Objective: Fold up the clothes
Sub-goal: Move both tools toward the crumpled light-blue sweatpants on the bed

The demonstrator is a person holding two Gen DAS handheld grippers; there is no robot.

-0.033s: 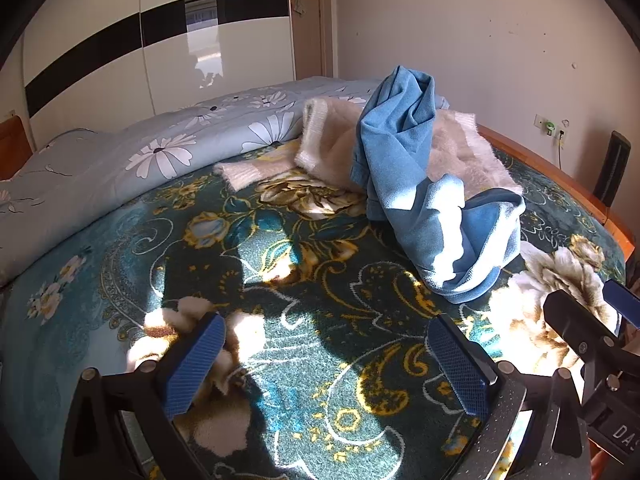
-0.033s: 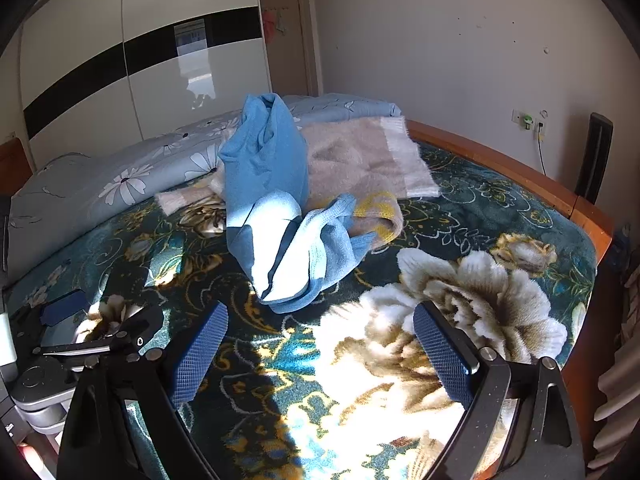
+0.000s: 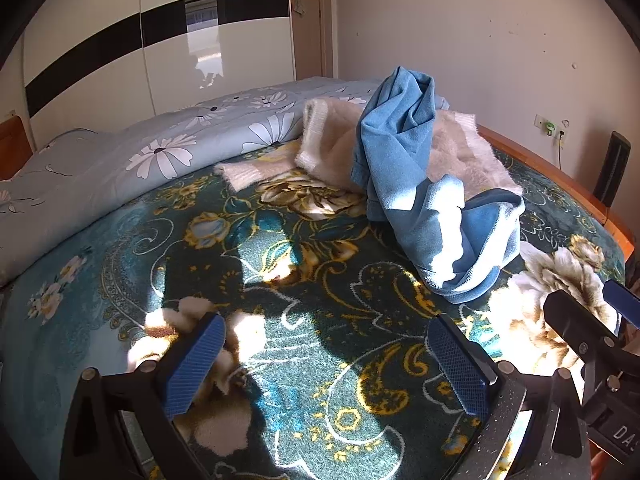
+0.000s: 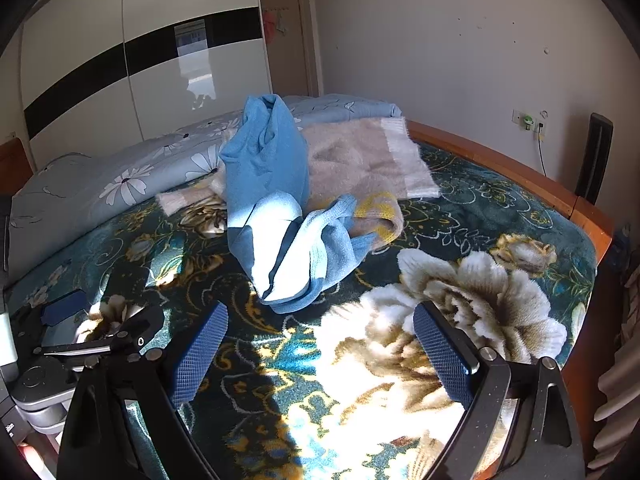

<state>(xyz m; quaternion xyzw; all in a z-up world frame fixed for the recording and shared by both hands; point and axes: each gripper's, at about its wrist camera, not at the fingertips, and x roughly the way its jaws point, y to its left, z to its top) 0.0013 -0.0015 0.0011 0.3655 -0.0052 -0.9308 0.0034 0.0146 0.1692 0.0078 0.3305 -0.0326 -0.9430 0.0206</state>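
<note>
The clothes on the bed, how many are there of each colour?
Blue garment: 1, crumpled in a heap
Cream fluffy garment: 1, lying under and behind the blue one
Total: 2 pieces, both still unfolded on the floral blanket.

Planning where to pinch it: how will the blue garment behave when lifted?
Probably floppy: the blue garment lies crumpled in soft folds, so it should drape and unfurl. Likely light, being thin cloth. It rests partly on the fuzzy sweater, so it may drag that along.
</note>
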